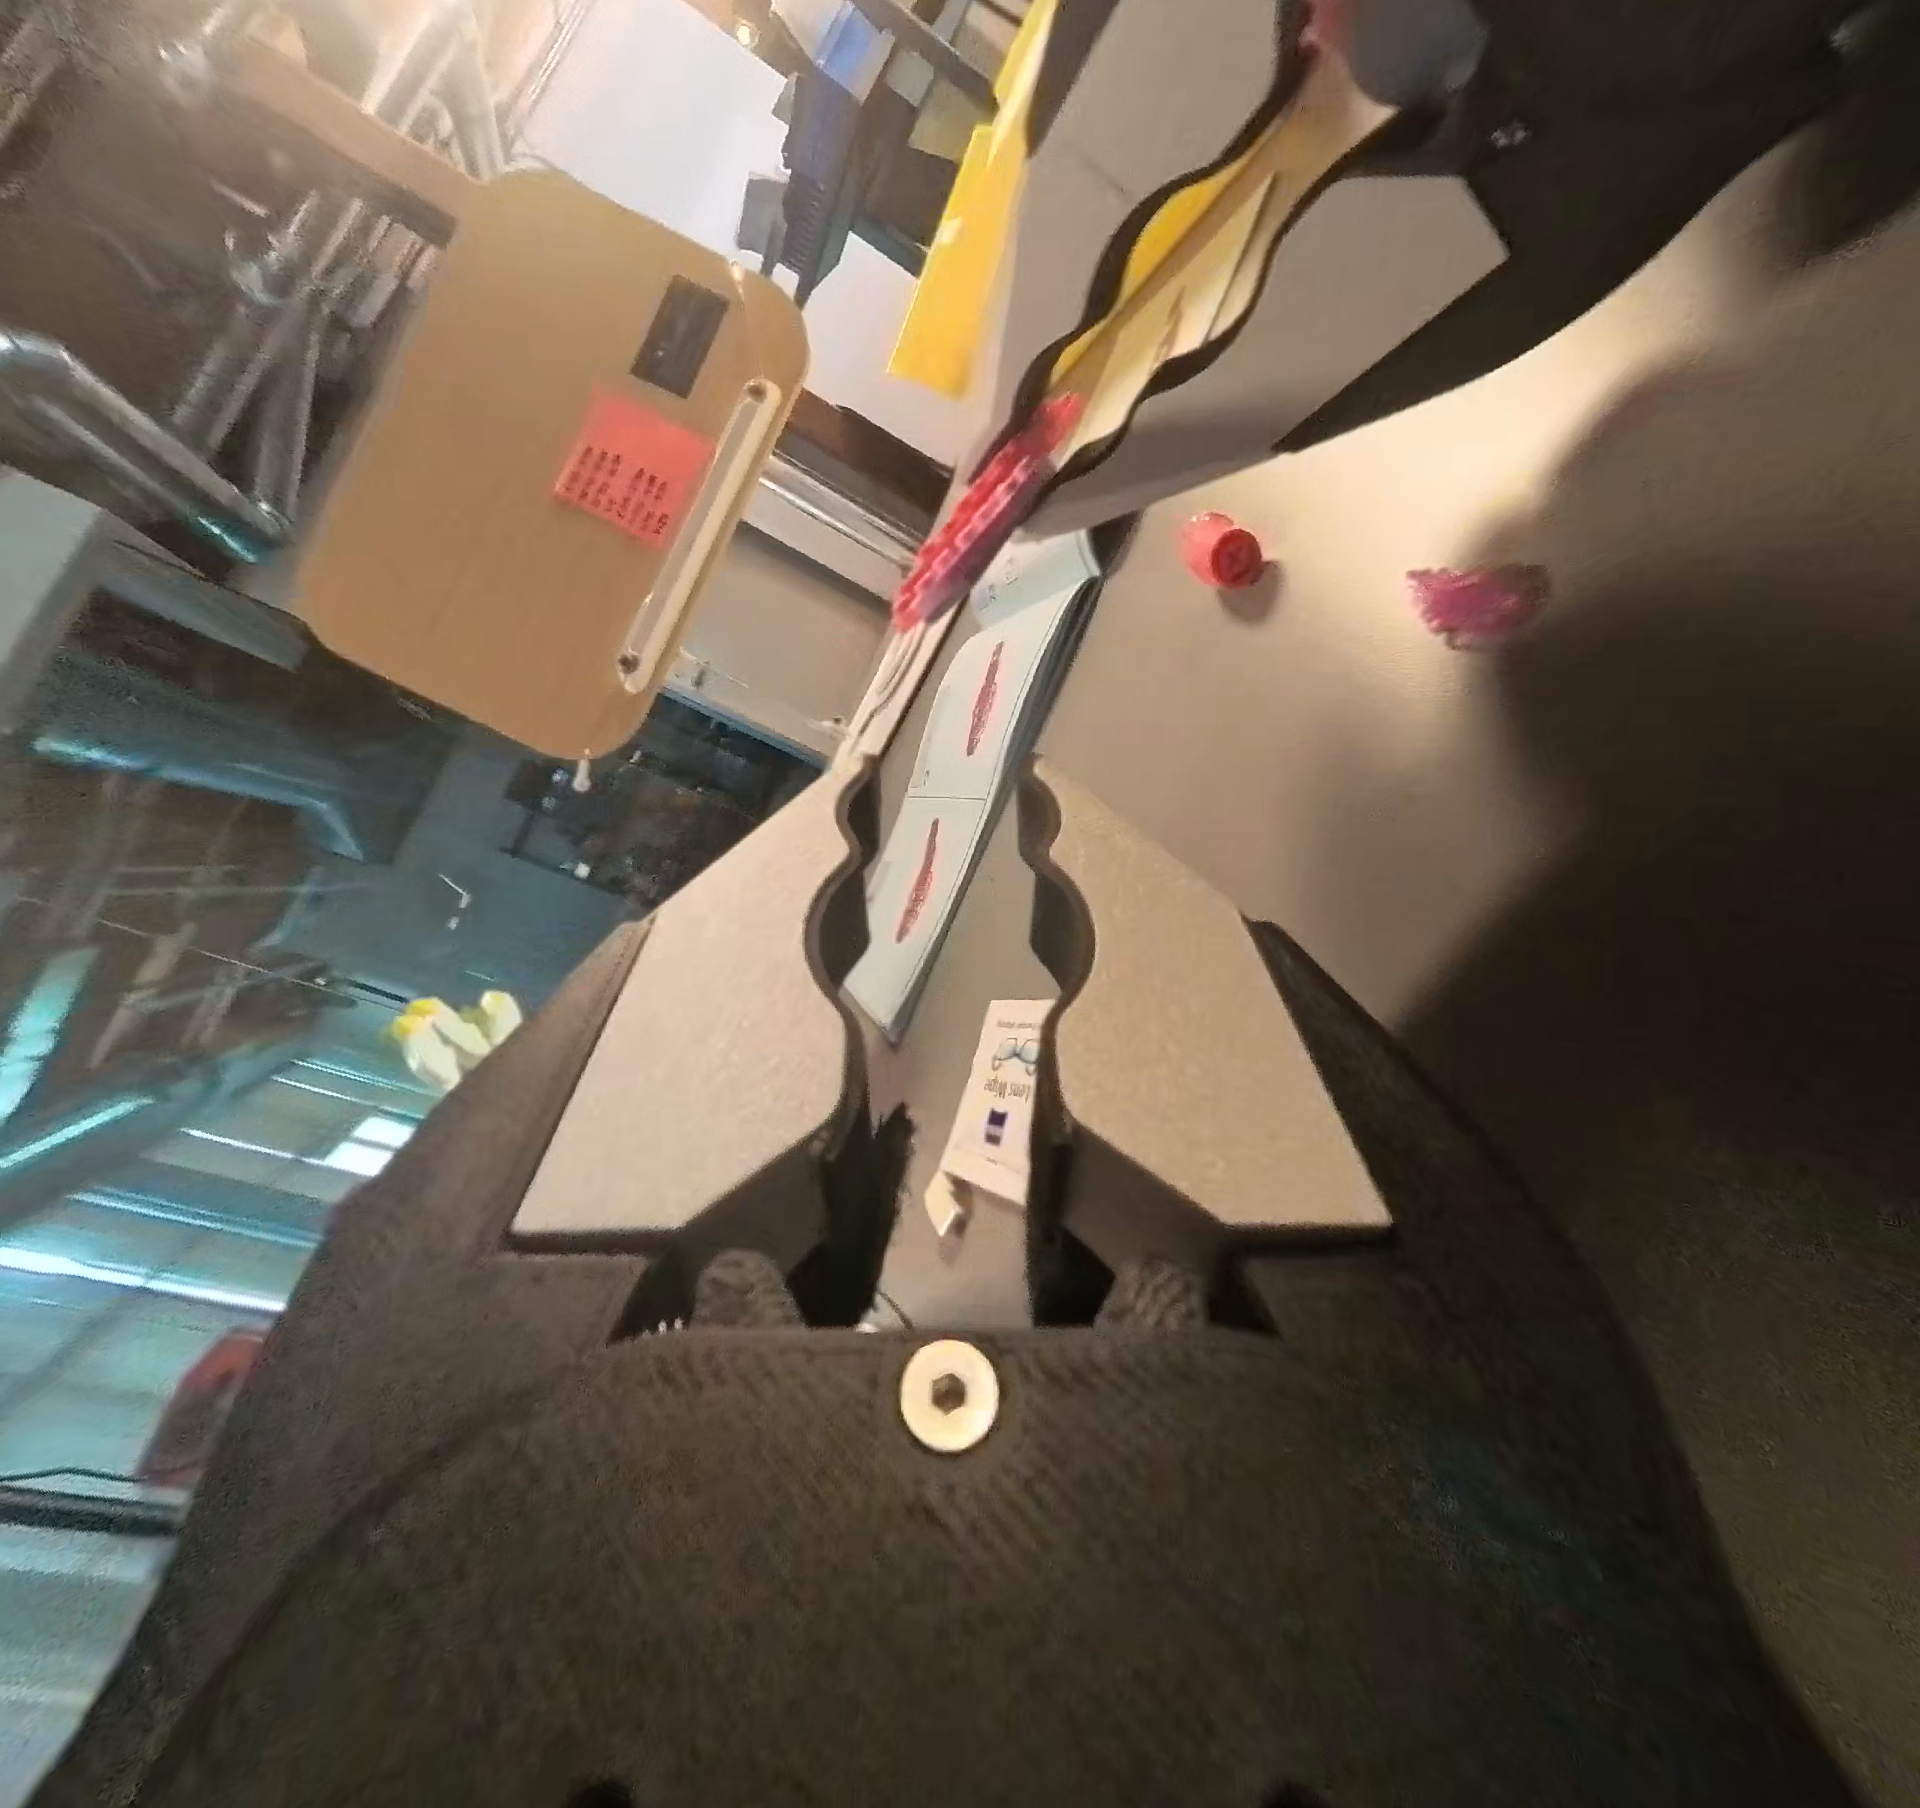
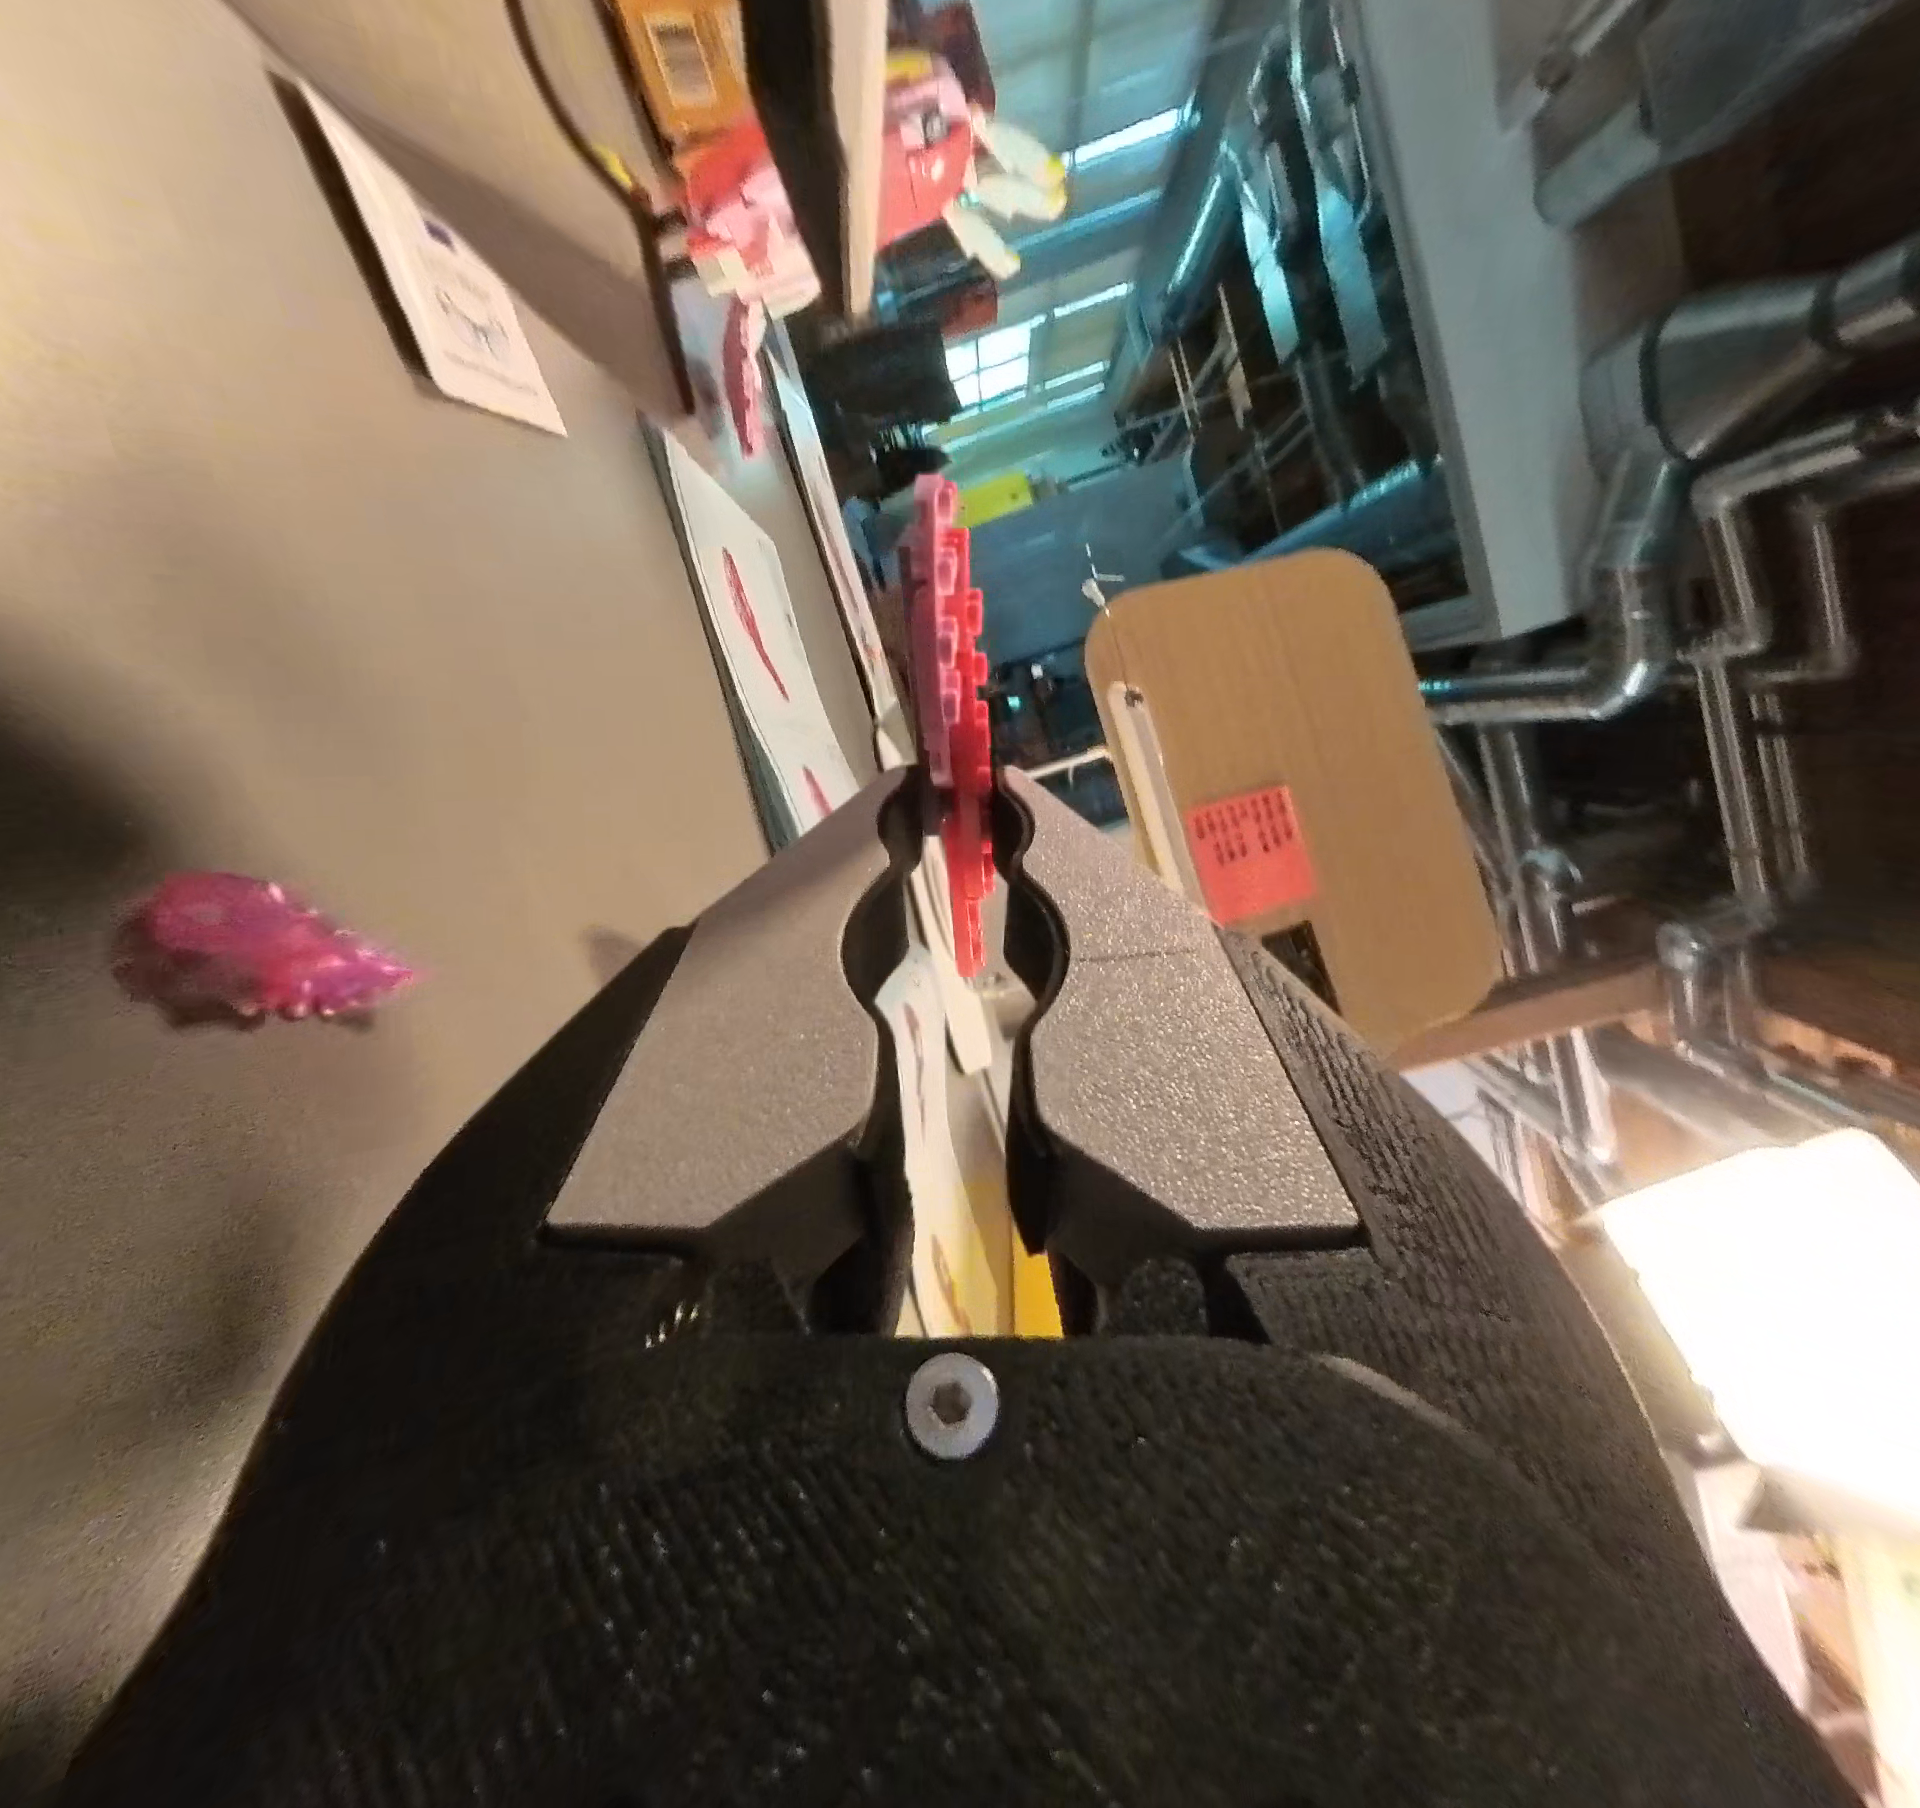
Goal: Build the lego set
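Over the grey tabletop [image 2: 312, 615], the right gripper [image 2: 961, 802] clamps a red-and-pink brick plate [image 2: 951, 678] at its edge; the left gripper [image 1: 951, 792] stands empty, fingers apart, above the instruction booklet [image 1: 956, 823]. A firmer, deeper hold seems wise.

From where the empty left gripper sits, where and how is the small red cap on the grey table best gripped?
Grip the red cap across its round side wall, coming straight down from above. It lies alone on the grey table, apart from the pink scrap and booklet, leaving both sides open for the fingers.
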The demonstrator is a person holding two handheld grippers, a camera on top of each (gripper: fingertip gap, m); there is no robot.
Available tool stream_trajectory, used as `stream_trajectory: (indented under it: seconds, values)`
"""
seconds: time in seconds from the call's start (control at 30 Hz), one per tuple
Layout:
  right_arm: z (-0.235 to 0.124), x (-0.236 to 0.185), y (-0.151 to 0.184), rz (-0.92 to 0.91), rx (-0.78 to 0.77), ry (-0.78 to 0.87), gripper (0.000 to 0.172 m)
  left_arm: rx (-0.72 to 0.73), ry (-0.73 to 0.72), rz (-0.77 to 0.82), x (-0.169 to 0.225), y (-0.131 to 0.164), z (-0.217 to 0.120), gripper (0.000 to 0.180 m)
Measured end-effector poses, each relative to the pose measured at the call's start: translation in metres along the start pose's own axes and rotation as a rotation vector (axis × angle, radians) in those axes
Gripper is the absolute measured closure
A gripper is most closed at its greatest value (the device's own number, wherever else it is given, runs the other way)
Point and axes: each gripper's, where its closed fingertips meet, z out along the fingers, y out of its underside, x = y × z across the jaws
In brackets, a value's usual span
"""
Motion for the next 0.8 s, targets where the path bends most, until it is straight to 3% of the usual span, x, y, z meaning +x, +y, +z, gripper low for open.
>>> stream_trajectory:
  seconds: [0.2,0.4,0.8]
  values:
    - [-0.001,0.001,0.003,-0.022,-0.010,0.011,0.162,0.028,-0.030,-0.187,-0.020,0.007,-0.004,0.158]
    - [-0.001,-0.004,-0.003,-0.098,0.006,0.010,0.162,0.005,-0.151,-0.340,-0.051,0.029,-0.006,0.154]
    - [0.000,-0.010,-0.010,-0.097,0.054,-0.019,0.162,-0.014,-0.150,-0.267,-0.046,0.029,-0.004,0.161]
